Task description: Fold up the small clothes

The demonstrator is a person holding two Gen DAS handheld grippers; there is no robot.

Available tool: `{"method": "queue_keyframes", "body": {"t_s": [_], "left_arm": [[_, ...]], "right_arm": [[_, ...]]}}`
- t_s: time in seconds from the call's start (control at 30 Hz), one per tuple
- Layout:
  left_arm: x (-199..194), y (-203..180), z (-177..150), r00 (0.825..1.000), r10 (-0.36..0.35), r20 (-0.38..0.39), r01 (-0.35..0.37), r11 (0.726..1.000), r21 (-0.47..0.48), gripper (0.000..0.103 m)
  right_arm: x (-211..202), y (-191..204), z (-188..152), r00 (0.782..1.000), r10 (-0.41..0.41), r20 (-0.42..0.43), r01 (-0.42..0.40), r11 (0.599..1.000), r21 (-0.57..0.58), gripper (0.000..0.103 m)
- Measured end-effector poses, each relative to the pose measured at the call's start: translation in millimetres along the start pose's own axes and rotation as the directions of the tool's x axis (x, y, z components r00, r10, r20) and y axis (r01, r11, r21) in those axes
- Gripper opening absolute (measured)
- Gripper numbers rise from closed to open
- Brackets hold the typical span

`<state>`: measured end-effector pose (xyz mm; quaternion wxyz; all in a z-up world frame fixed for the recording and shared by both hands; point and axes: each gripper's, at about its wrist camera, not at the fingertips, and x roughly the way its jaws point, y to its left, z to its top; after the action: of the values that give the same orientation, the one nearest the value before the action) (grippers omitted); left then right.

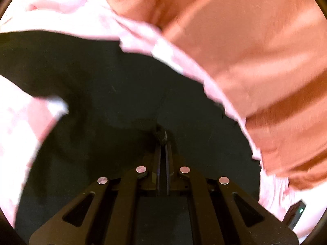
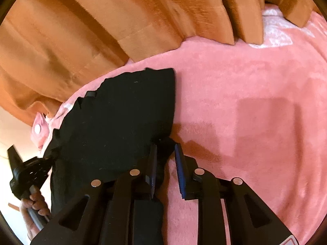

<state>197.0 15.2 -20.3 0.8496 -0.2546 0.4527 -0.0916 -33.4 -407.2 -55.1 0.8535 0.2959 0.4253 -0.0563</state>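
Pink blanket (image 2: pixel 245 102) under black garment (image 2: pixel 114 118), left fingers (image 1: pixel 162 136) pinching its edge, right fingers (image 2: pixel 165 149) apart astride its corner.

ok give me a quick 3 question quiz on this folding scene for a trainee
1. True or false: the left gripper is shut on the black garment.
2. Multiple choice: what does the black garment lie on? A) a wooden table B) a pink fleece blanket C) a tiled floor
3. Fill in: the right gripper has its jaws ____, with a corner of the garment between its fingers.

Key
1. True: in the left wrist view the fingers are pressed together on a pinch of black cloth.
2. B: the orange curtain hangs behind the blanket.
3. Apart: a clear gap shows between the blue pads, so the corner is not clamped.
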Motion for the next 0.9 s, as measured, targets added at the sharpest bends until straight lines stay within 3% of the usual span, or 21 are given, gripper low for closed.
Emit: {"method": "queue_keyframes", "body": {"t_s": [0.1,0.23,0.33,0.37,0.43,0.53,0.7,0.77,0.8,0.83,0.9], "left_arm": [[-14.4,16.4,16.8,0.996,0.069,0.059,-0.069,0.998,-0.008,0.002],[8.0,31.6,15.8,0.996,0.07,-0.055,-0.071,0.997,-0.013,0.002],[11.6,22.8,12.6,0.995,0.08,-0.056,-0.078,0.996,0.042,0.002],[10.4,19.8,13.3,0.996,0.077,-0.048,-0.074,0.996,0.054,0.002],[10.2,18.5,13.6,0.997,0.068,-0.047,-0.065,0.997,0.048,0.002],[15.1,18.0,10.6,0.996,0.069,-0.057,-0.066,0.997,0.039,0.003],[17.2,15.8,9.2,0.996,0.07,-0.063,-0.067,0.997,0.046,0.003],[18.5,16.0,9.1,0.995,0.071,-0.064,-0.069,0.997,0.044,0.003],[19.6,16.0,8.6,0.995,0.076,-0.064,-0.073,0.996,0.044,0.003],[20.4,15.9,8.2,0.995,0.077,-0.065,-0.074,0.996,0.045,0.003],[22.3,15.8,6.3,0.994,0.081,-0.076,-0.077,0.996,0.053,0.003]], "right_arm": [[-7.8,-4.9,5.4,1.0,0.004,0.03,-0.004,1.0,0.012,0.02],[-1.7,-7.2,1.1,1.0,0.003,-0.014,-0.003,1.0,0.002,0.026],[3.5,7.7,-5.0,0.999,0.005,-0.053,-0.008,0.998,-0.059,0.026],[3.8,14.3,-7.5,0.998,0.001,-0.056,-0.006,0.996,-0.09,0.029],[5.6,28.7,-11.9,0.998,-0.032,-0.051,0.023,0.985,-0.169,0.048],[14.1,48.6,-22.6,0.991,-0.133,-0.031,0.115,0.939,-0.324,0.049],[16.5,72.0,-35.7,0.978,-0.205,0.038,0.196,0.844,-0.499,0.049],[17.3,70.1,-31.8,0.973,-0.217,0.081,0.229,0.846,-0.482,0.036],[16.8,64.2,-25.2,0.971,-0.224,0.084,0.238,0.866,-0.441,0.005],[10.2,53.2,-16.6,0.974,-0.208,0.095,0.228,0.906,-0.357,0.005],[-3.6,34.2,-6.2,0.971,-0.203,0.124,0.227,0.944,-0.239,0.003]]}}
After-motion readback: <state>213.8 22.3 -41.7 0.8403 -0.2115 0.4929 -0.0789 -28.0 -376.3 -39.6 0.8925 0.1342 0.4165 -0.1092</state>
